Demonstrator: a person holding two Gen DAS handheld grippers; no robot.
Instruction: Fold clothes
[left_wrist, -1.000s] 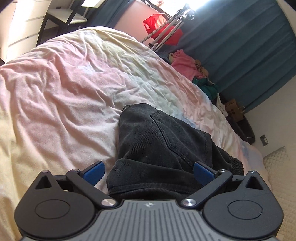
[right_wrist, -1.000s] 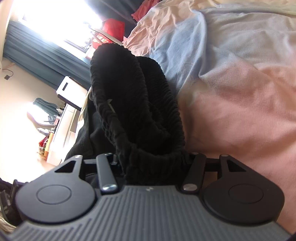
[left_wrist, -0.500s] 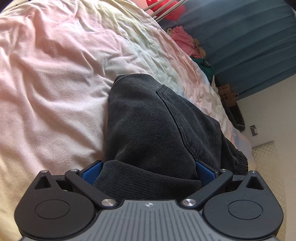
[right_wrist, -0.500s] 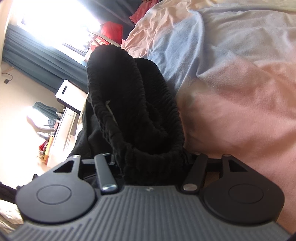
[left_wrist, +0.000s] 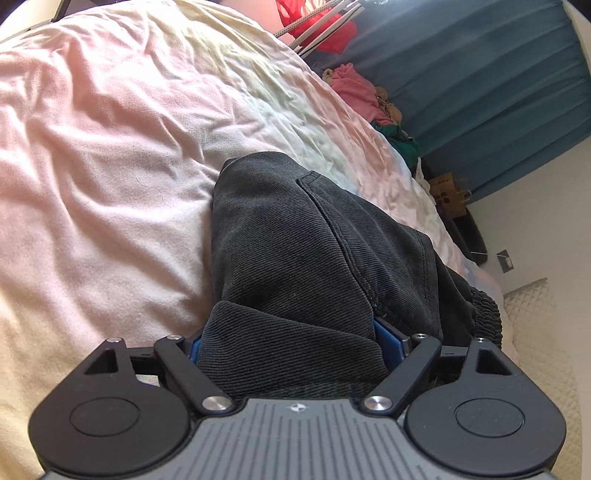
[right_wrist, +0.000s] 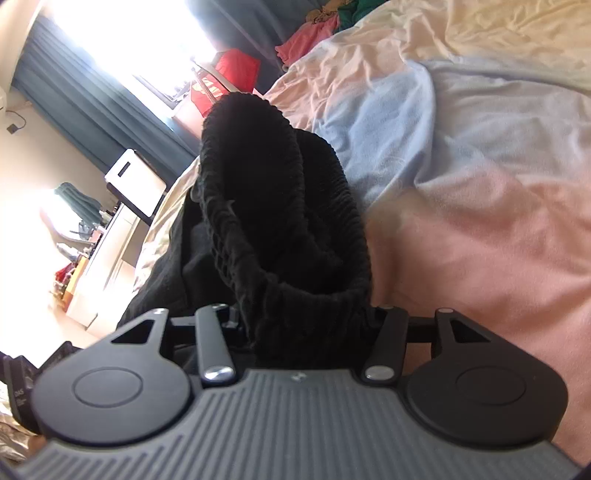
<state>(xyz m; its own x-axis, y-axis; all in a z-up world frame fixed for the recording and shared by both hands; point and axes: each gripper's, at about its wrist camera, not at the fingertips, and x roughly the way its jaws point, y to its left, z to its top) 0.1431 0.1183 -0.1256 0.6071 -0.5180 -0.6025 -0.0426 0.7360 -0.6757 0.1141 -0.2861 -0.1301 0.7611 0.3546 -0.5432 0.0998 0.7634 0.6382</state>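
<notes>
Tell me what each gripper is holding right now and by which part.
Both hold the black pants: left gripper on a bunched denim fold, right gripper on the elastic waistband.

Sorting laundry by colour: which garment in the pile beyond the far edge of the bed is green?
The green garment nearest the blue curtain, just right of the pink one; the gripped black trousers lie on the bed.
</notes>
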